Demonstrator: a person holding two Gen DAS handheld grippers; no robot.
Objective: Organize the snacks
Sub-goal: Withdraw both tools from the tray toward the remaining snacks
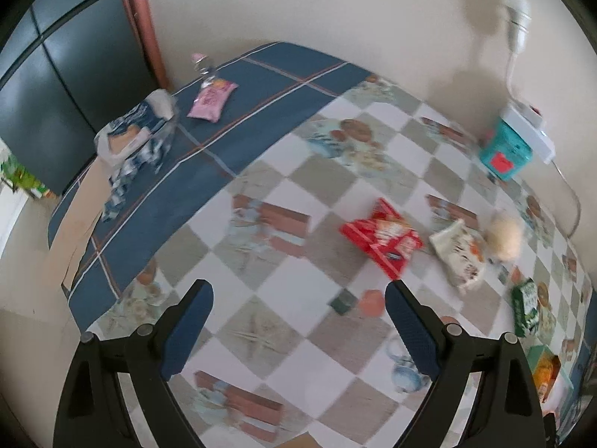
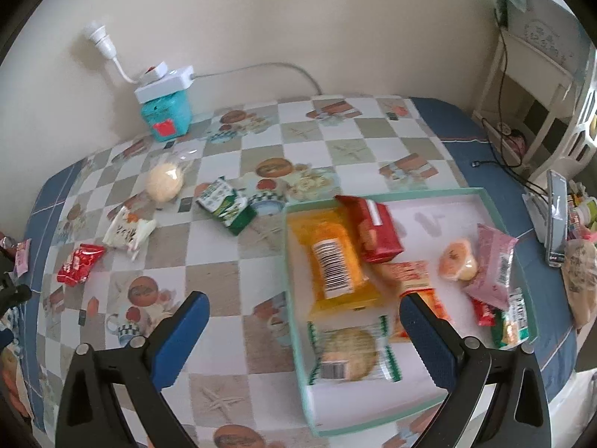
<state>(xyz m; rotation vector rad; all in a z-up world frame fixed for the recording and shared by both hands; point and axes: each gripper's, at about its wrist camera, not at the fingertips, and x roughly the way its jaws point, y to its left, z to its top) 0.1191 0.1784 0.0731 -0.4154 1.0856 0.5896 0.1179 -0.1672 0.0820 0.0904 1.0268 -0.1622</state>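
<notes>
Both grippers hang empty with jaws apart — left gripper (image 1: 298,330) nearest the red packet (image 1: 382,240), right gripper (image 2: 304,336) at the box (image 2: 496,207), where gathered snacks lie — likely fetching strays.

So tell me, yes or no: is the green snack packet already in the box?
No, the green snack packet lies on the tablecloth, left of the box.

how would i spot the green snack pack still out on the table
Find the shallow teal-rimmed box on the checkered tablecloth. Just off its far left corner lies the green snack pack, the only green wrapper outside the box; its neighbours are white, red and a pale round bun.
</notes>
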